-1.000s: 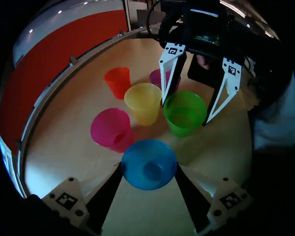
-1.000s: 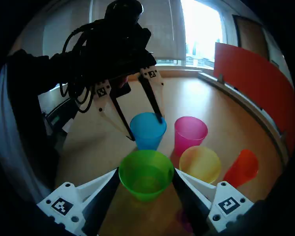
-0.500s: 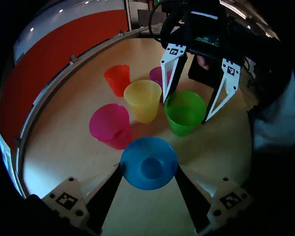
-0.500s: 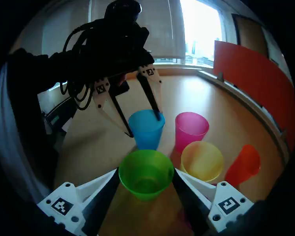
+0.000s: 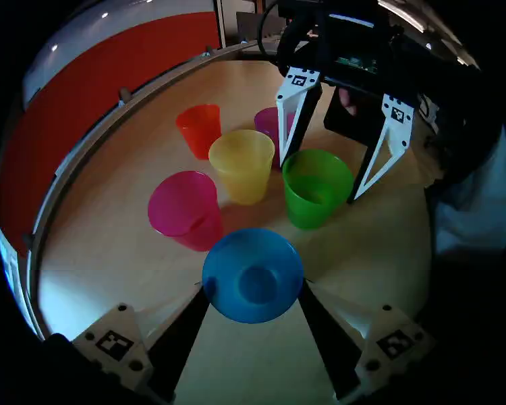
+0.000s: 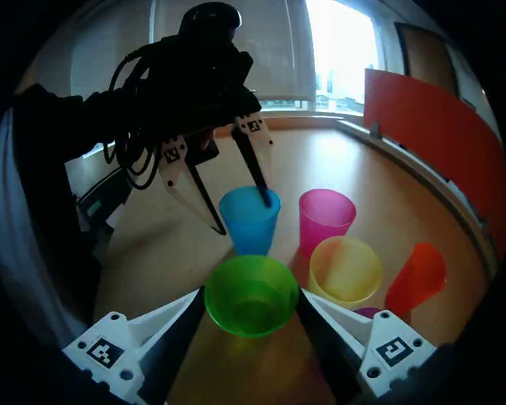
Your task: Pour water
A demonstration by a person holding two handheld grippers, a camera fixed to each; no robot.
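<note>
- The red panel [image 5: 84, 101] runs along the far edge of the wooden table [image 5: 118, 263], from 9 to 11 o'clock in the left gripper view
- The pink cup [image 5: 183, 210] stands upright on the table, at 10 o'clock from the blue cup [image 5: 253, 270] and just beside it
- The orange cup [image 5: 199, 129] stands at 12 o'clock from the pink cup, apart from it
- The yellow cup [image 5: 243, 165] sits mid-group, between the pink cup and the green cup [image 5: 314, 202], near both
- The left gripper [image 5: 253, 289], at 6 o'clock in its own view, is closed to cup width, with both fingers pressing the sides of the upright blue cup
- The purple cup [image 5: 270, 121] stands at 1 o'clock from the yellow cup, partly hidden behind a white finger
- The right gripper [image 5: 318, 182] grips the green cup at 3 o'clock from the yellow cup, one finger on each side and spread no wider than the cup; it is not possible to tell whether there is water inside
</note>
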